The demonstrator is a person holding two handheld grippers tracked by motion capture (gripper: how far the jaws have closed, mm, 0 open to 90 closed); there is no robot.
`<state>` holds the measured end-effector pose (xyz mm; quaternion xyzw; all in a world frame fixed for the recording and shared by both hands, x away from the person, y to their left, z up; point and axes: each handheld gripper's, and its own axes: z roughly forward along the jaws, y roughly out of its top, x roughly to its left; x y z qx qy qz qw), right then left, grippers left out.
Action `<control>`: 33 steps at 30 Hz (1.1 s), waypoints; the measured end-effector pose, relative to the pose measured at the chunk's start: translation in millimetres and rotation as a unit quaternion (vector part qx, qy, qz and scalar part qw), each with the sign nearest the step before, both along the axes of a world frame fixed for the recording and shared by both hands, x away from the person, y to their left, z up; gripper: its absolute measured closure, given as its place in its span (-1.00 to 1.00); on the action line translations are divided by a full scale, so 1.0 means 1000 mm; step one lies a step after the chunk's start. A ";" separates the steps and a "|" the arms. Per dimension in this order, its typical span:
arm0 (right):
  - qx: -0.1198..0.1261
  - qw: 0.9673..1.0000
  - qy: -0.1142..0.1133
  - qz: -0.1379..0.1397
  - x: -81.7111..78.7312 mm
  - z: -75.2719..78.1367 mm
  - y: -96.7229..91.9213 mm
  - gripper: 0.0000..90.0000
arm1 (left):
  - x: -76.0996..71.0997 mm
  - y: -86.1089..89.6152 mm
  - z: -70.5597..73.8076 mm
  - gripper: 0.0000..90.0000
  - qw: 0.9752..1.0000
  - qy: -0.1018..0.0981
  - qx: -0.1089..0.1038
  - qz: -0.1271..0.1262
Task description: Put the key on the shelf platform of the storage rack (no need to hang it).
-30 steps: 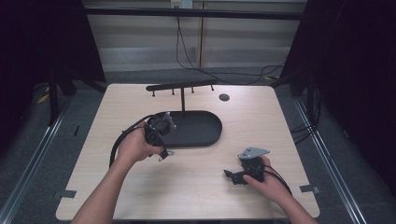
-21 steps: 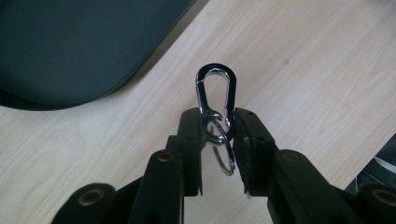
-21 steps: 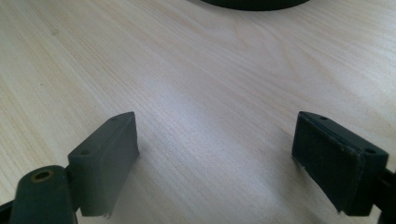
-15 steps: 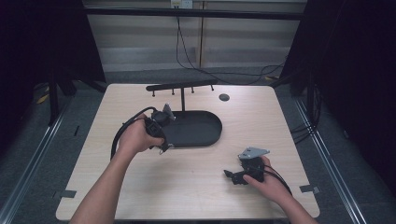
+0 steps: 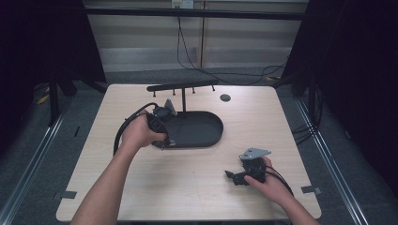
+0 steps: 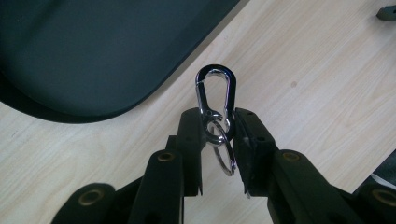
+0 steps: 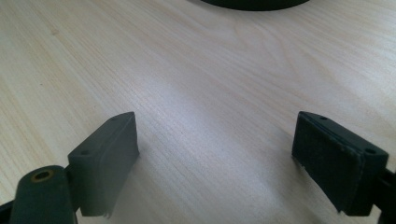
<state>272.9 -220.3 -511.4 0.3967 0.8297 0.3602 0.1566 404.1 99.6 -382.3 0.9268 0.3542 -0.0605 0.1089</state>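
Carabiner (image 6: 215, 95) between left gripper (image 6: 217, 135) jaws

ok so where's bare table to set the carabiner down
Bare wood spans the table front between the two forearms, and the right side beyond the black tray. It is crowded at the tray's left end, around the left gripper and rack.

Glossy metal carabiner (image 6: 215, 95); matt black tray (image 5: 199, 129); pale wood-grain table (image 5: 187, 187).
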 end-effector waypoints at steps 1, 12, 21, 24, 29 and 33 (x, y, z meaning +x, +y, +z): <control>0.000 1.000 0.000 0.000 0.000 0.000 0.000 -0.69 | 0.001 -0.002 0.001 0.62 1.000 -0.002 0.002 -0.001; 0.000 1.000 0.000 0.000 0.000 0.000 0.000 -0.69 | 0.008 -0.009 0.007 0.62 1.000 -0.007 0.000 0.003; 0.000 1.000 0.001 0.000 0.000 0.000 0.000 -0.69 | 0.014 -0.016 0.009 0.62 1.000 -0.003 0.001 0.008; 0.000 1.000 0.001 0.000 0.000 0.000 0.000 -0.69 | 0.016 -0.018 0.009 0.62 1.000 -0.002 -0.001 0.009; 0.000 1.000 0.001 0.000 0.000 0.000 0.000 -0.69 | 0.021 -0.022 0.009 0.62 1.000 -0.002 -0.001 0.009; 0.000 1.000 0.001 0.000 0.000 0.000 0.000 -0.69 | 0.022 -0.024 0.009 0.62 1.000 -0.004 -0.001 0.013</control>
